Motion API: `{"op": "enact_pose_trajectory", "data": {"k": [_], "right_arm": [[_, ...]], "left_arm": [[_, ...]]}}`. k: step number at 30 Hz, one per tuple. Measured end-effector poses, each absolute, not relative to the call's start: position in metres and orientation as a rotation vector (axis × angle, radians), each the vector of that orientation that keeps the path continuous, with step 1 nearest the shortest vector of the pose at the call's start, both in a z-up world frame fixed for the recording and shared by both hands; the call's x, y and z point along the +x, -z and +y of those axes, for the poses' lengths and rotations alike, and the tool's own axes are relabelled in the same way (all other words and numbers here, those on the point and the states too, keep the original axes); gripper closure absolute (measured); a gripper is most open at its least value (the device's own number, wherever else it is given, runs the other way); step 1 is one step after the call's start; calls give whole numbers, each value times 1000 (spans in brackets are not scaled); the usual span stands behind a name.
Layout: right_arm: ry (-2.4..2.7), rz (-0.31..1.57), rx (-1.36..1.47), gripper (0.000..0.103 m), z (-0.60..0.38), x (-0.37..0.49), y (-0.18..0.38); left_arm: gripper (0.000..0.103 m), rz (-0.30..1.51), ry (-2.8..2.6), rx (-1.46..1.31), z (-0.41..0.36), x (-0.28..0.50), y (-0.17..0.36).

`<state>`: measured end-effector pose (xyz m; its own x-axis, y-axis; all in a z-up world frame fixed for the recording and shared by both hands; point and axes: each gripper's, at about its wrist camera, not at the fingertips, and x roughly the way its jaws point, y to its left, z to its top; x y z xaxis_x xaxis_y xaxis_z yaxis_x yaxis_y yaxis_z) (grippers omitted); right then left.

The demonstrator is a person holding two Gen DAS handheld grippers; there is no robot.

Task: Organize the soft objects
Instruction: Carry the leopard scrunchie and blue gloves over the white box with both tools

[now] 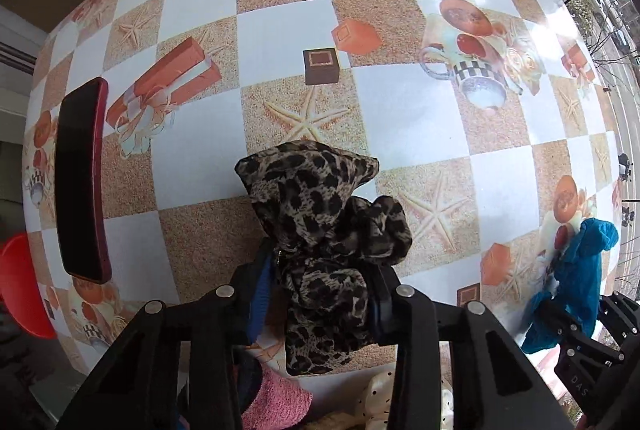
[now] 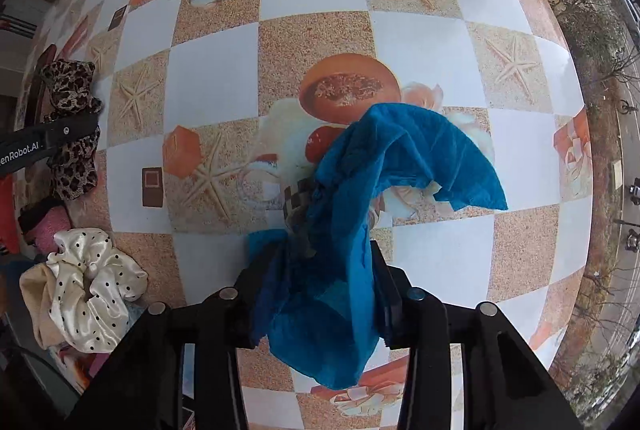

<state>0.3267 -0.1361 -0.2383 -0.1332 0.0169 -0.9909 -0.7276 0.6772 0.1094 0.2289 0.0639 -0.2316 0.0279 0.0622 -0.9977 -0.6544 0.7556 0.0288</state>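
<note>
Bright daylight w/ window glare top right, heavy fisheye warp, sharp

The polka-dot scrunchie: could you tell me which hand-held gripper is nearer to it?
Left. The polka-dot scrunchie lies just below the left hand-held gripper; the right hand-held gripper is farther off to its right.

I see a leopard-print scrunchie (image 1: 320,230), a teal cloth (image 2: 360,230), a cream black-dotted scrunchie (image 2: 96,282), and the white-and-sand checkered tabletop (image 1: 280,10).
</note>
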Motion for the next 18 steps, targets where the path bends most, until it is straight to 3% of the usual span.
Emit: {"op": "enact_pose_trajectory", "data": {"k": [1,10,18], "right_arm": [[-723,1608,-561,90,-138,329,238],[-779,1612,-386,90,-169,341,205],[-807,1586,-313,90,-179,342,177]], "left_arm": [[63,1439,-591,-508,63,228,228],[63,1359,-598,-434,36,218,163],[63,1302,-626,-449,21,182,137]]}}
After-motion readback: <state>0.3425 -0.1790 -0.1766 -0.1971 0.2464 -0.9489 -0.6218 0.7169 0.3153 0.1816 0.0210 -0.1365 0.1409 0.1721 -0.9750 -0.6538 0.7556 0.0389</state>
